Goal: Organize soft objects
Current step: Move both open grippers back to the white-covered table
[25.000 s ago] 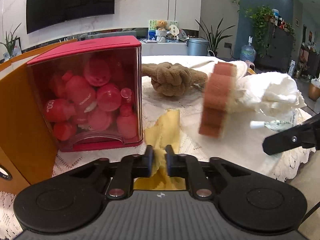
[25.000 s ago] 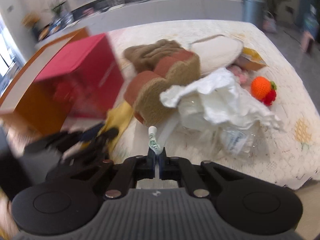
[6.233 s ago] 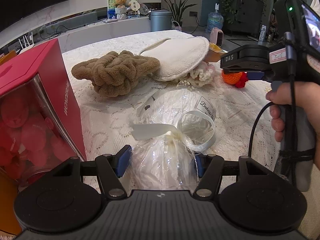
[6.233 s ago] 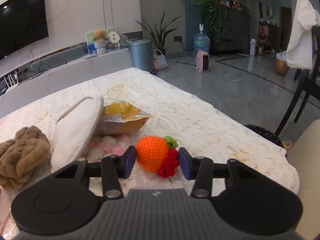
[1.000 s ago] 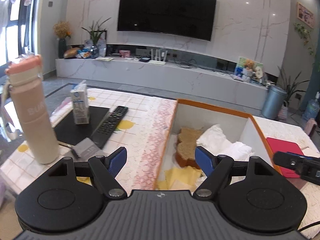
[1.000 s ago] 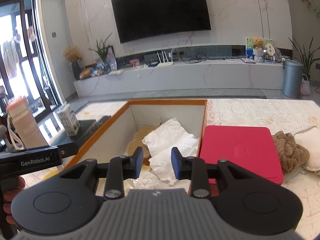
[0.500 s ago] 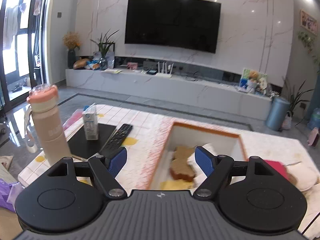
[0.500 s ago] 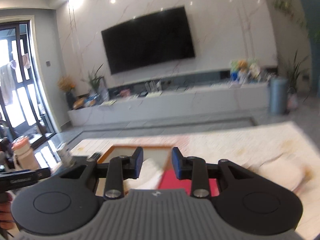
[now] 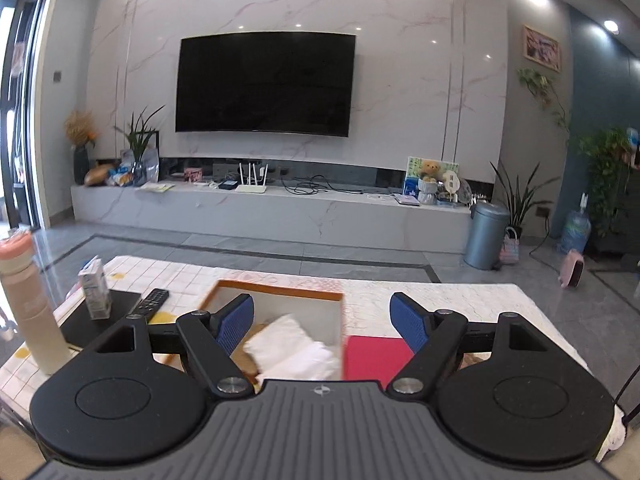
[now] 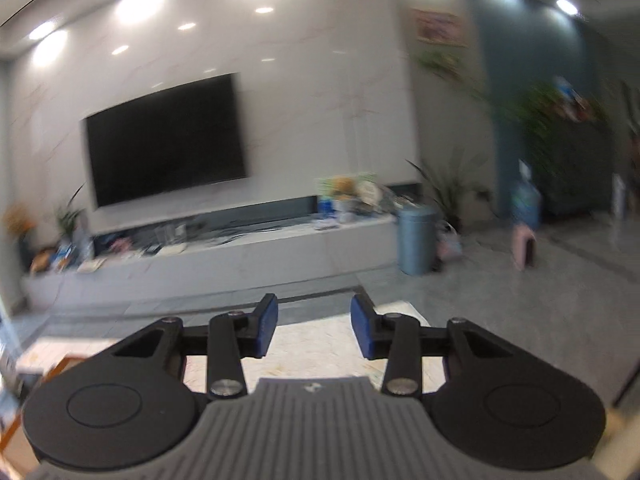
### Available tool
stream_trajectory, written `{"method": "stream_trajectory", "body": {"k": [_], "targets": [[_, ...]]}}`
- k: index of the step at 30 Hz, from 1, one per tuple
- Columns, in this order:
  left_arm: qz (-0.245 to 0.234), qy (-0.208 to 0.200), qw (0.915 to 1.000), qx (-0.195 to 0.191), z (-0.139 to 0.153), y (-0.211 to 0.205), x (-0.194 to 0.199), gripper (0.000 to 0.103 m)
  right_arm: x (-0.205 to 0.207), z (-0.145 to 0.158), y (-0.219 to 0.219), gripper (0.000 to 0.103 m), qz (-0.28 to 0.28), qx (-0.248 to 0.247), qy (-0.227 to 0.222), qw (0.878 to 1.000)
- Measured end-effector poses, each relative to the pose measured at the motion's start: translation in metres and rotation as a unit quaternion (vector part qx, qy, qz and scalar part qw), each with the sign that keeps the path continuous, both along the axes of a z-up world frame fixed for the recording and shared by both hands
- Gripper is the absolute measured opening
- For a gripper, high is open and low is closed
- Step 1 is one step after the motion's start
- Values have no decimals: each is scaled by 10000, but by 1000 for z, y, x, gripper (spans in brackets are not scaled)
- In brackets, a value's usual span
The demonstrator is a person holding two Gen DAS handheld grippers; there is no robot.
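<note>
While lifting away, right hand-held gripper (image 10: 314, 330) has been opening, empty.

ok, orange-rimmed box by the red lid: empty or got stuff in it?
Not empty. The orange-rimmed box holds a white crumpled bundle; something tan lies beside it, too blurred to name.

Living room: wall-mounted television (image 9: 265, 84)

left wrist cam up above the table's near side, looking slightly down across the orange-rimmed box (image 9: 280, 286) at the far TV (image 9: 264, 84), right wrist cam similar but blurred – aimed further right, both share the TV wall
</note>
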State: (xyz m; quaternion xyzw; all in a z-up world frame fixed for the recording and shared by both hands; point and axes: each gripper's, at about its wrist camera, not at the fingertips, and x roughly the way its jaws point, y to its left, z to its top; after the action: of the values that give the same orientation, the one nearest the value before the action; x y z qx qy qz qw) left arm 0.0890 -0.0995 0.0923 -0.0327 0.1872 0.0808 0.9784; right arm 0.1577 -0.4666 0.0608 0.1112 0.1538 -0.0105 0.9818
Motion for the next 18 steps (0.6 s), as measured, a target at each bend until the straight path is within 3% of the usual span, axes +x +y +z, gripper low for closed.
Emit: {"method": "stream_trajectory", "body": {"k": [5,8,10,14,18], "targets": [[-124,-67,9993,345,-24,-64,25,91,24,-42,-20,44,-180,-94,527,9984],[-425,-295,9969,601,-50,-103,37,91,40,-64,-48,47,-77,782,736,9942],[-617,-272,9928,991,-70,-130,47,91,48,-79,-62,48,-45,1209,896,9886],[-838,-215,9838,1570,-109,-171,61,91,60,-105,-65,48,-287,1387,1157,9831],[-842,0,9797,1817,-143,-188,76,91,72,-135,-67,48,-104,1678,1399,9758]]}}
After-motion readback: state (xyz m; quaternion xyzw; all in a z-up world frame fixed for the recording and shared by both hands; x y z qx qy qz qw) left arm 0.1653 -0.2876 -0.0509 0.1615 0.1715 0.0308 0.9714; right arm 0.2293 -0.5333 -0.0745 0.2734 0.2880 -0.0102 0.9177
